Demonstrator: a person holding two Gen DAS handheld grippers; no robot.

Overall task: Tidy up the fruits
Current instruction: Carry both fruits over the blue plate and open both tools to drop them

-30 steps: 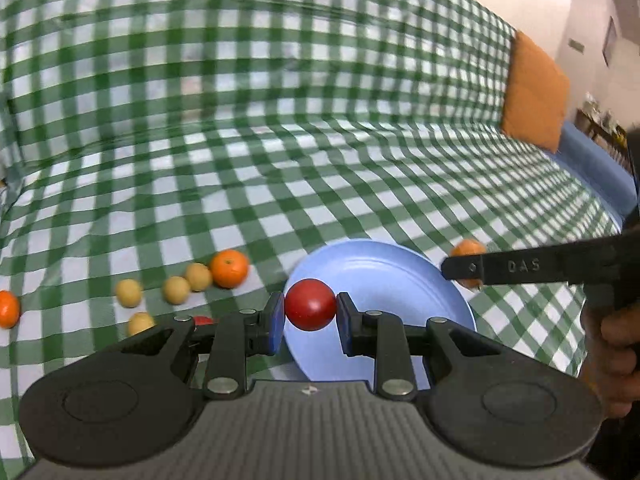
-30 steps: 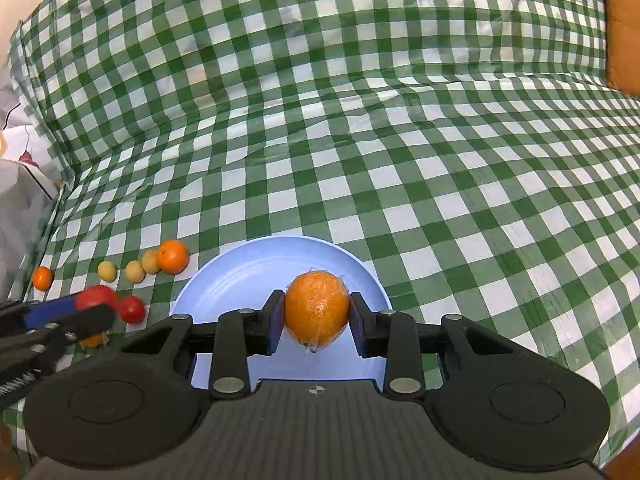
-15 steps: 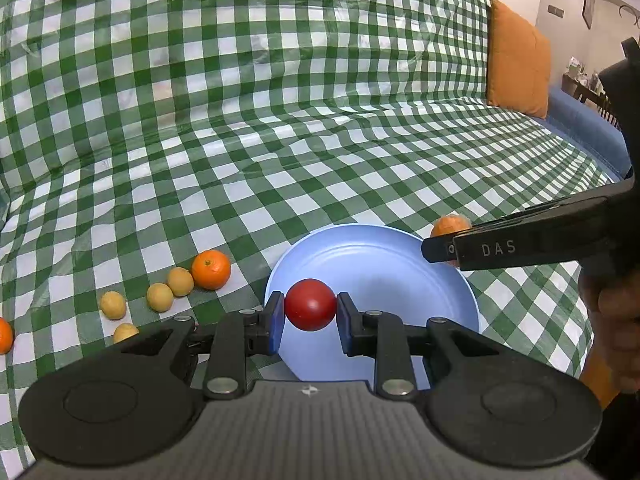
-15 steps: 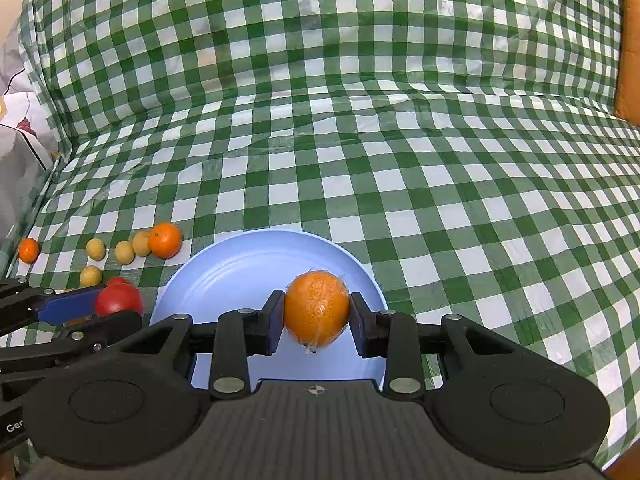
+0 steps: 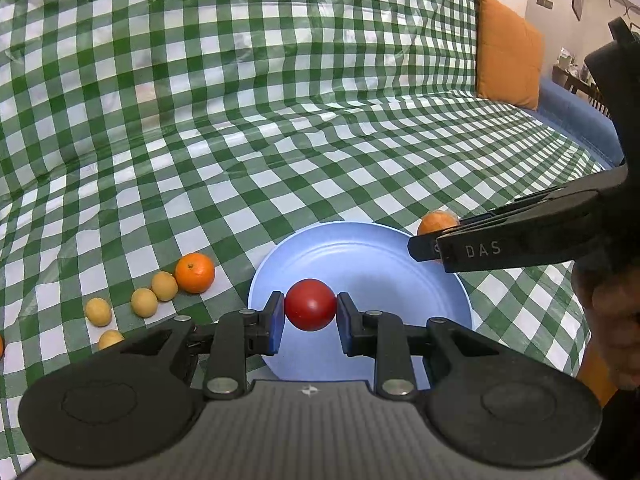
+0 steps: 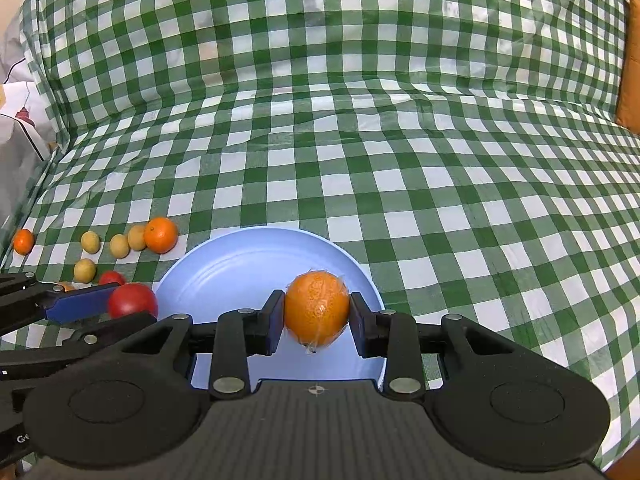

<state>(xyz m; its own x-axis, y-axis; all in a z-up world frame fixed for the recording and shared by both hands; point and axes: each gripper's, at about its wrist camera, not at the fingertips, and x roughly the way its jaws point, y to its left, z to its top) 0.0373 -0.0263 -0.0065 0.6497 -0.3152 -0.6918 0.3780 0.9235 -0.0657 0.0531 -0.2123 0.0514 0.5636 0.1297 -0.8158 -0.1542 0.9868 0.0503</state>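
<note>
My left gripper (image 5: 310, 316) is shut on a red tomato (image 5: 310, 310) and holds it over the near left part of the blue plate (image 5: 372, 264). My right gripper (image 6: 317, 322) is shut on a plastic-wrapped orange (image 6: 317, 308) above the plate's (image 6: 240, 272) right side. In the right wrist view the left gripper and its tomato (image 6: 132, 300) show at the plate's left rim. In the left wrist view the wrapped orange (image 5: 436, 222) shows behind the right gripper's finger at the plate's far right rim.
Left of the plate on the green checked cloth lie an orange (image 6: 161, 235), several small yellow fruits (image 6: 119, 246), another red tomato (image 6: 111, 279) and a small orange (image 6: 23, 241) at the far left. An orange cushion (image 5: 508, 66) leans at the back right.
Both grippers have moved in over the blue plate with their fruit still held. The plate sits more centred in both views.
</note>
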